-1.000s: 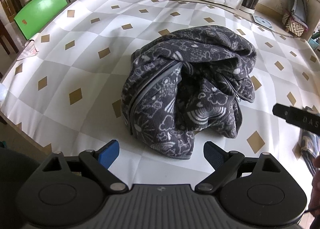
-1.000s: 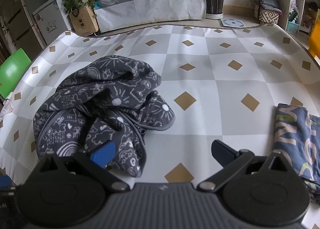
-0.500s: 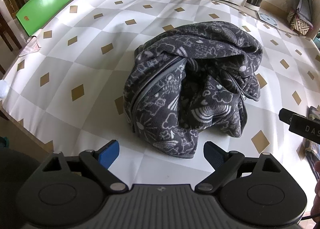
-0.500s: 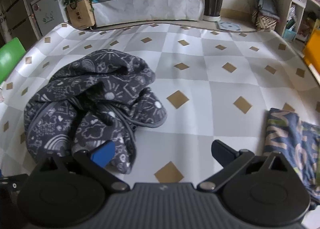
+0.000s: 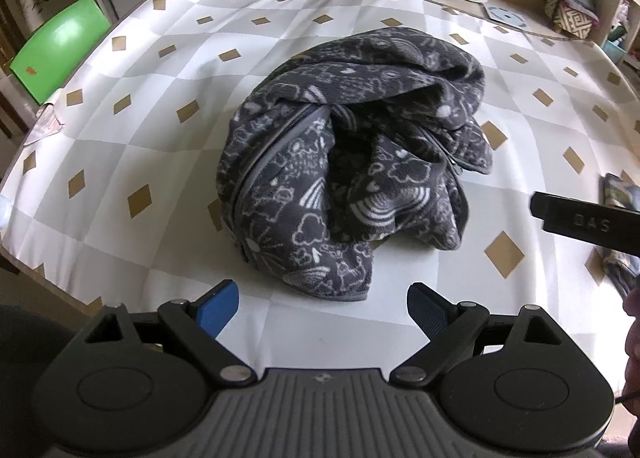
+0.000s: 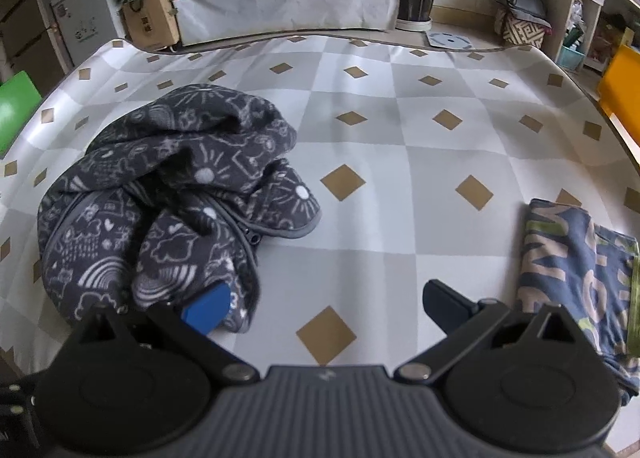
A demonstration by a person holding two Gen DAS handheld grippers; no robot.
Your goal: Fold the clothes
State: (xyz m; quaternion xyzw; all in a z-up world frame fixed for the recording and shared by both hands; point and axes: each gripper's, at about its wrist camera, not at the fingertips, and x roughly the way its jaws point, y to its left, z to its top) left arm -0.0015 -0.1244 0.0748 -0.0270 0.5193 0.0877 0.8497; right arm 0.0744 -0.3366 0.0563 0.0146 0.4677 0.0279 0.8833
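Note:
A dark grey fleece jacket [image 5: 352, 153] with white doodle print and a grey zipper lies crumpled in a heap on the table. My left gripper [image 5: 322, 312] hovers just in front of its near hem, open, nothing between the blue pads. In the right wrist view the same jacket [image 6: 168, 197] sits at the left. My right gripper [image 6: 326, 304] is open too, its left pad beside the jacket's lower edge. One finger of the right gripper [image 5: 580, 219] shows at the right edge of the left wrist view.
A folded blue garment [image 6: 580, 270] with printed letters lies at the table's right. The tablecloth [image 6: 400, 161] is a grey and white check with tan diamonds. A green chair [image 5: 56, 45] stands past the left edge; cabinets, a box and plants line the far wall.
Both views have shifted slightly: the jacket sits a little farther right in the right wrist view and a little nearer centre in the left. Both grippers stay open.

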